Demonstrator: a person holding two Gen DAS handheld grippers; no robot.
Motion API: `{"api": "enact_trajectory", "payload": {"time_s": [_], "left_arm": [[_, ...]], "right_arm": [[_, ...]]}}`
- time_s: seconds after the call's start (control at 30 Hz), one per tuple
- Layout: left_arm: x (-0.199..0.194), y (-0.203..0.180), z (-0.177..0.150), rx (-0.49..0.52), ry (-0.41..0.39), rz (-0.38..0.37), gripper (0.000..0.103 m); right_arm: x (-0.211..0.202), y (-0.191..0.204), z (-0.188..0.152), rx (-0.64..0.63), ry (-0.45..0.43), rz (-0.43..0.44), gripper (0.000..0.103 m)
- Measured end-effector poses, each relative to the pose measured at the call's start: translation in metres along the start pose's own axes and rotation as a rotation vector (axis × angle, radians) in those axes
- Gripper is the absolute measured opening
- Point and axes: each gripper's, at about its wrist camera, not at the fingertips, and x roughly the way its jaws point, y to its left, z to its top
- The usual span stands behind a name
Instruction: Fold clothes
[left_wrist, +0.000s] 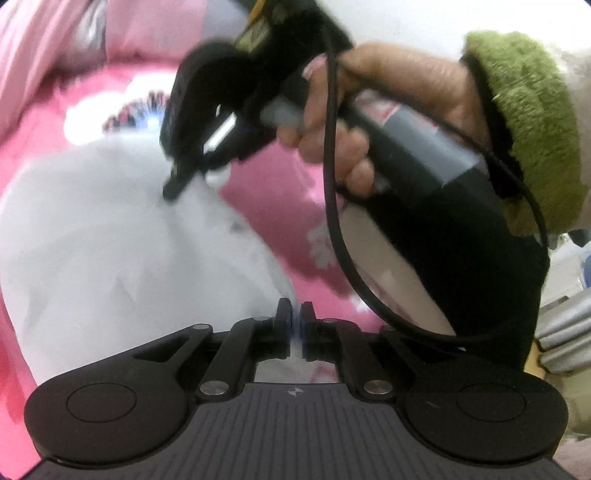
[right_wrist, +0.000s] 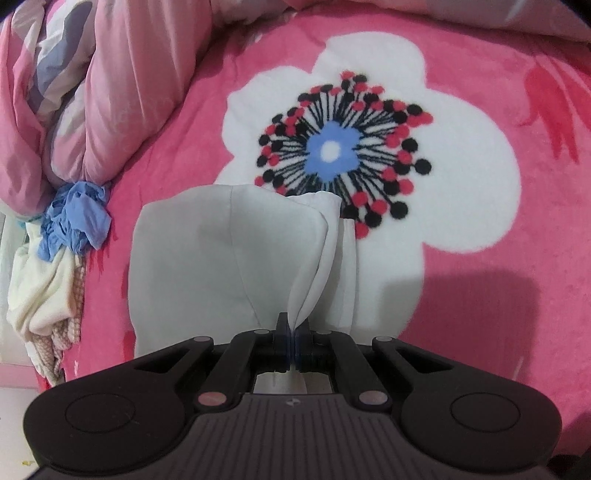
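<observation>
Where pinched, pale garment (right_wrist: 221, 258) pleated.

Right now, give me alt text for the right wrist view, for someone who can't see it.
The right tool is shut on a bunched edge of a white garment lying on a pink blanket printed with a large white flower. At the left edge a crumpled blue cloth sits on a pile of pale clothes beside a rolled pink quilt.
</observation>
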Motion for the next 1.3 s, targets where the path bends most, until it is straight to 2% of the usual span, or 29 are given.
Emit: {"api": "enact_trajectory", "payload": {"time_s": [0.1,0.17,0.23,0.33,0.43,0.53,0.6,0.7,0.73,0.8,0.83,0.9,1.07,1.13,1.2,1.3], "left_arm": [[-0.011,0.006,-0.008,-0.067,0.045,-0.025,0.025],[-0.020,0.010,-0.014,-0.110,0.071,-0.029,0.027],[-0.035,0.018,-0.026,-0.143,0.083,0.021,0.030],[-0.057,0.030,-0.043,-0.192,0.099,0.096,0.030],[-0.072,0.046,-0.055,-0.269,0.095,0.146,0.033],[-0.076,0.066,-0.058,-0.377,0.065,0.167,0.034],[-0.079,0.079,-0.061,-0.449,0.044,0.180,0.034],[-0.083,0.099,-0.065,-0.558,0.014,0.201,0.034],[-0.083,0.105,-0.066,-0.595,0.005,0.198,0.034],[-0.075,0.111,-0.069,-0.667,-0.002,0.165,0.034],[-0.068,0.110,-0.070,-0.675,0.016,0.167,0.034],[-0.057,0.108,-0.073,-0.656,0.065,0.199,0.034],[-0.040,0.100,-0.076,-0.558,0.117,0.251,0.036],[-0.040,0.100,-0.075,-0.542,0.126,0.254,0.037],[-0.045,0.098,-0.071,-0.522,0.127,0.262,0.037],[-0.068,0.090,-0.063,-0.466,0.089,0.327,0.037]], "right_arm": [[-0.008,-0.005,0.000,0.001,0.001,0.007,0.012],[-0.018,-0.008,-0.002,0.000,-0.009,-0.002,0.026],[-0.036,-0.012,-0.010,-0.012,-0.033,-0.020,0.027],[-0.063,-0.019,-0.023,-0.005,-0.028,0.010,0.027],[-0.078,-0.018,-0.041,0.014,0.049,0.058,0.028],[-0.076,-0.010,-0.067,0.008,0.166,0.050,0.031],[-0.073,-0.004,-0.084,-0.014,0.213,0.033,0.032],[-0.074,0.006,-0.100,-0.069,0.204,0.010,0.030],[-0.074,0.009,-0.102,-0.079,0.198,0.002,0.026],[-0.073,0.011,-0.102,-0.079,0.194,-0.005,0.010],[-0.072,0.013,-0.103,-0.082,0.195,0.000,0.004],[-0.070,0.019,-0.107,-0.112,0.204,0.002,0.003],[-0.044,0.041,-0.131,-0.320,0.254,-0.138,0.003],[-0.037,0.047,-0.140,-0.378,0.263,-0.201,0.003],[-0.043,0.051,-0.142,-0.390,0.250,-0.219,0.003],[-0.066,0.056,-0.140,-0.384,0.199,-0.232,0.004]]}}
